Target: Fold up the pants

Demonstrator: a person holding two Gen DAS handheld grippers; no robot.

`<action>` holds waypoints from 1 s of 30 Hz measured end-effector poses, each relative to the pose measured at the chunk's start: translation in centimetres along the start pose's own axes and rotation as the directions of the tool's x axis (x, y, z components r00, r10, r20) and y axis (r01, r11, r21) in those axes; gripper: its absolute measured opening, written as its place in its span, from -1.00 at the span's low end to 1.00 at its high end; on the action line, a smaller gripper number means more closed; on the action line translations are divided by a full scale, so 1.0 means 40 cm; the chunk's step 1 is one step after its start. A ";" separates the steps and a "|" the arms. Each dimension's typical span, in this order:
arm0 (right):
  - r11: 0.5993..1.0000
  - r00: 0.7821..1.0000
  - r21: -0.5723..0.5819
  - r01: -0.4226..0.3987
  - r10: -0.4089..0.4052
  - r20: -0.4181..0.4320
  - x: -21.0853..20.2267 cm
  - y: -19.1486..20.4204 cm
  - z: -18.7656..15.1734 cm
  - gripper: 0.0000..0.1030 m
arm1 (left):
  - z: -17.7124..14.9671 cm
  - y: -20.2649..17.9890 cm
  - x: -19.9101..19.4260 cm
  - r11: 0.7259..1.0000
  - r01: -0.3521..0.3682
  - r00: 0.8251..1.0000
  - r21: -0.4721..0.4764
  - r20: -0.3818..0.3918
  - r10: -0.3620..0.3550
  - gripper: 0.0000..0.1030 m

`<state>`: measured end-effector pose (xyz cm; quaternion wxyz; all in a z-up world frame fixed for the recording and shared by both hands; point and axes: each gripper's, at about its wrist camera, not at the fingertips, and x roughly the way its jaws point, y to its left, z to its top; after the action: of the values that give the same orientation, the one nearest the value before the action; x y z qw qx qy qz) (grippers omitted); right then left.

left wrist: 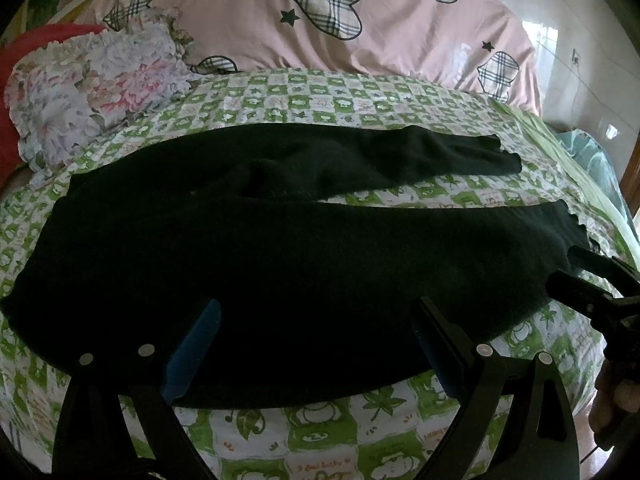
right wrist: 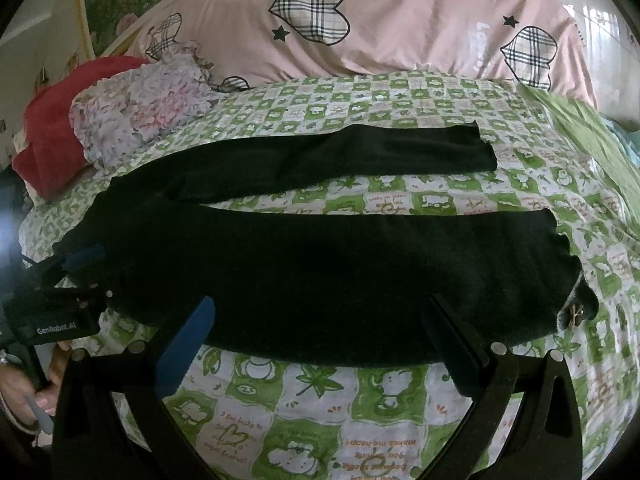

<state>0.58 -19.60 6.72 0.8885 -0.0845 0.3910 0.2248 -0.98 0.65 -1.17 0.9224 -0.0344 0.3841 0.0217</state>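
Observation:
Black pants [left wrist: 280, 248] lie flat on the bed with the waist at the left and both legs pointing right, the far leg [left wrist: 420, 156] apart from the near leg. They also show in the right wrist view [right wrist: 320, 268]. My left gripper [left wrist: 316, 308] is open, hovering over the near edge of the pants by the waist end. My right gripper [right wrist: 320, 308] is open over the near leg's lower edge, close to the cuff [right wrist: 568, 280]. Each gripper shows in the other's view, the right one [left wrist: 576, 276] by the cuff, the left one [right wrist: 80, 272] by the waist. Neither holds any cloth.
The bed has a green and white checked sheet [left wrist: 320, 432]. A pink quilt with plaid hearts [left wrist: 320, 12] is heaped at the back. A floral pillow [left wrist: 92, 92] and a red blanket [right wrist: 60, 120] lie at the far left. The bed's edge drops off at the right.

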 end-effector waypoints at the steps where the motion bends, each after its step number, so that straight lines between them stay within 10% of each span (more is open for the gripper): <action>1: 1.000 1.000 -0.001 0.000 0.000 0.000 0.000 0.000 0.000 1.00 | 0.001 0.000 0.000 1.000 0.001 1.000 0.000 -0.001 -0.001 0.87; 30: 0.999 1.000 0.025 -0.025 0.025 0.018 -0.013 -0.001 0.023 1.00 | 0.015 0.006 0.012 0.999 0.048 0.998 -0.002 -0.026 -0.048 0.87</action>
<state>0.90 -19.52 7.70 0.8902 -0.0663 0.3867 0.2316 -0.22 0.93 -1.12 0.9175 -0.0447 0.3951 -0.0007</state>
